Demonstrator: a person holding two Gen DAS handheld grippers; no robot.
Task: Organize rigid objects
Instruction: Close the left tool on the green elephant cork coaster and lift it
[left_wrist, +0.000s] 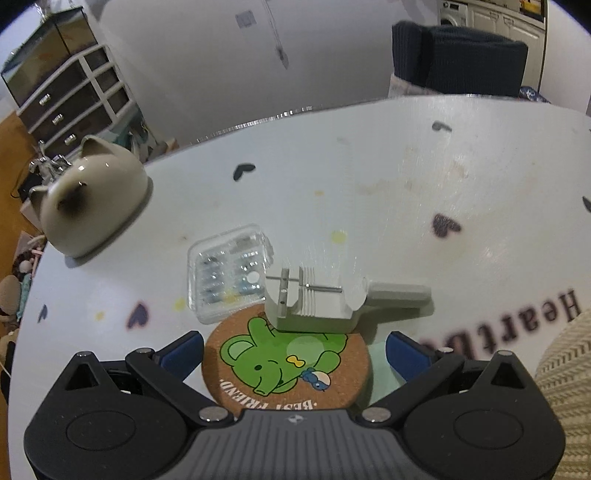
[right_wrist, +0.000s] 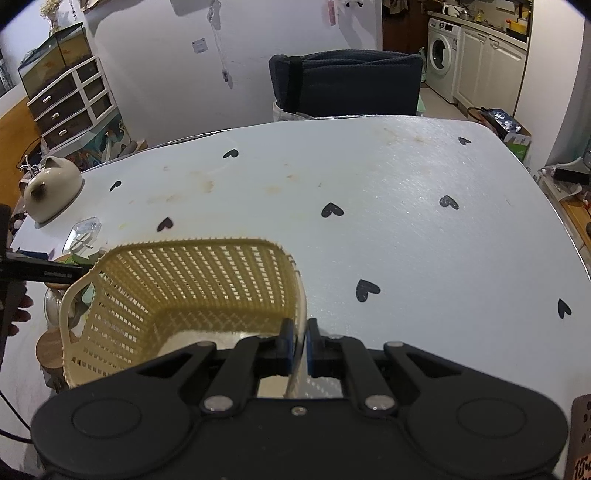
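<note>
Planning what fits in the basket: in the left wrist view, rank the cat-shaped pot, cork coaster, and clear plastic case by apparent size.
1. Cork coaster, though nearest the camera.
2. Cat-shaped pot, though farther off.
3. Clear plastic case, plainly smallest.

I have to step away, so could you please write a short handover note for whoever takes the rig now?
Right claw: shut on the rim of the yellow basket, which is empty.
Left claw: open, holding nothing, over the cork coaster.
On the table: the grey tool overlaps the coaster's far edge; clear case beside it; cat-shaped pot at far left.
Done: nothing in the basket.
Left: probably load these items.
</note>
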